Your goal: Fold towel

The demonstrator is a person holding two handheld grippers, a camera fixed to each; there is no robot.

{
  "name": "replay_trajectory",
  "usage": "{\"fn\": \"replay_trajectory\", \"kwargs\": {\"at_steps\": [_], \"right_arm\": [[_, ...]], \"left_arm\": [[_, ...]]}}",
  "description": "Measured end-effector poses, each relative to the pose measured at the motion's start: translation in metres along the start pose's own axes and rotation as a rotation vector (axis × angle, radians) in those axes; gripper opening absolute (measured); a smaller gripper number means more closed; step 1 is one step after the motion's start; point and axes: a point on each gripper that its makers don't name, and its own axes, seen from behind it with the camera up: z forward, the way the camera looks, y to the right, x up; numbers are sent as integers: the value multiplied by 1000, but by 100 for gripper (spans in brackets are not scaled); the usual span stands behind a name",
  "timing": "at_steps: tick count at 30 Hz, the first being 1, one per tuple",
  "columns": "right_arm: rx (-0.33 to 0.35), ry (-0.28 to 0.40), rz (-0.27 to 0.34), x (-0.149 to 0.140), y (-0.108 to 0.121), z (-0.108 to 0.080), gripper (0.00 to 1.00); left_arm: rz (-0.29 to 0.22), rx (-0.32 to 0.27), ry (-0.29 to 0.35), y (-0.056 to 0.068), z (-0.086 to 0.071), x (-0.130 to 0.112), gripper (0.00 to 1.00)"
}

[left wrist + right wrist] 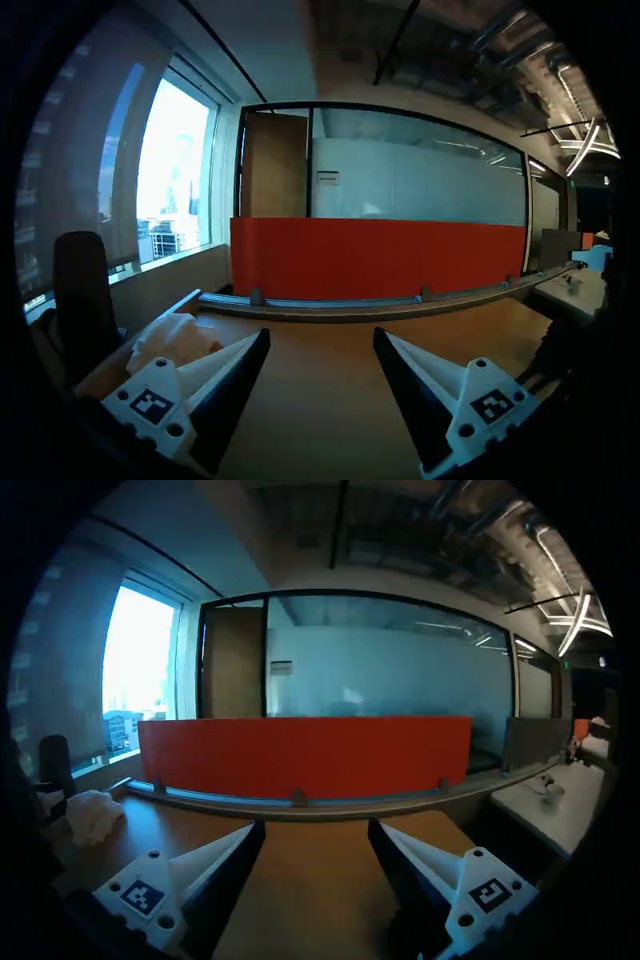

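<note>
Left claw: Your left gripper (320, 331) points level along the wooden desk (320, 408), fingers spread wide apart, with bare wood between them and nothing gripped.
Right claw: Your right gripper (316, 823) is held the same way over the desk (320, 888), fingers wide apart and clamped on nothing.
Towel: The white towel (172, 336) lies crumpled in a heap at the desk's left end, near the window (172, 184). In the left gripper view it sits just behind your left-hand finger (228, 372); whether the two touch cannot be told. In the right gripper view the towel (94, 816) lies well off to the left, apart from both fingers.
Touching: Neither claw's tips meet the towel, and both pairs hang above the wood.
Backdrop: A red divider (376, 256) runs along the desk's far edge, with a glass wall behind it.
Left edge: A dark chair back (80, 304) rises beside the towel.
Right edge: A pale desk (552, 808) stands beyond the wooden one.
</note>
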Motion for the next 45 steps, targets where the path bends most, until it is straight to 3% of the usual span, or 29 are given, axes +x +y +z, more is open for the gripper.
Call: {"fn": "replay_trajectory", "kwargs": {"at_steps": [9, 17, 30, 39, 45], "right_arm": [[-11, 12, 57, 15, -4, -5, 99], [-22, 14, 45, 10, -11, -5, 99], [2, 4, 20, -35, -35, 9, 99], [16, 25, 14, -62, -35, 13, 99], [19, 15, 16, -84, -32, 12, 99]], "left_arm": [[56, 34, 41, -11, 2, -4, 95], [98, 44, 73, -15, 4, -20, 95], [88, 39, 65, -13, 10, -96, 95], [67, 42, 89, -10, 14, -132, 95], [83, 39, 92, -9, 14, -151, 95]]}}
